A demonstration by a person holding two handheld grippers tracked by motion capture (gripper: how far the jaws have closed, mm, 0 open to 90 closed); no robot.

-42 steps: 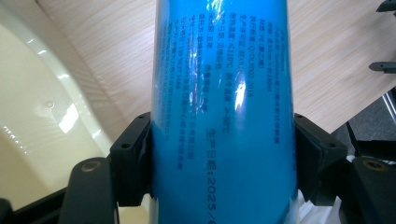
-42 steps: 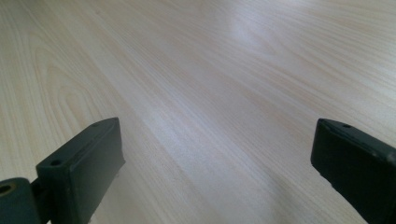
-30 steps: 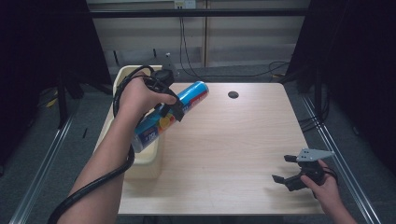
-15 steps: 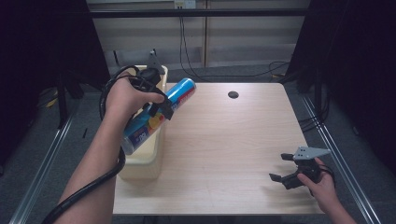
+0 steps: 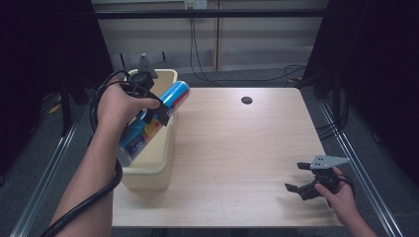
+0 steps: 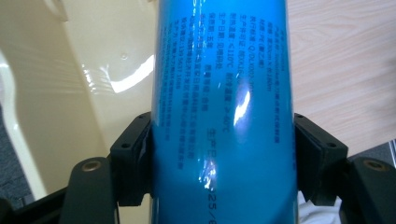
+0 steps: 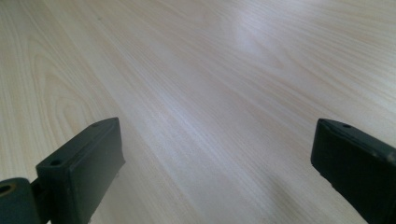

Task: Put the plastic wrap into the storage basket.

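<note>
Right hand-held gripper (image 5: 300,178) idles wide apart, low on the wooden surface (image 5: 237,148). Farther off, left hand-held gripper (image 5: 154,114) clamps the blue tube (image 5: 153,121), tilted over the cream bin (image 5: 160,163). Looks like bin-drop time: lower, then release.

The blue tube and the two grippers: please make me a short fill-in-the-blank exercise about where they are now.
1. The left gripper is shut on the blue ____.
2. The tube is held tilted above the cream ____.
3. The right gripper has its jaws ____ and holds nothing.
4. The round dark hole lies near the ____ edge of the table.

Missing words: tube; bin; open; far
</note>
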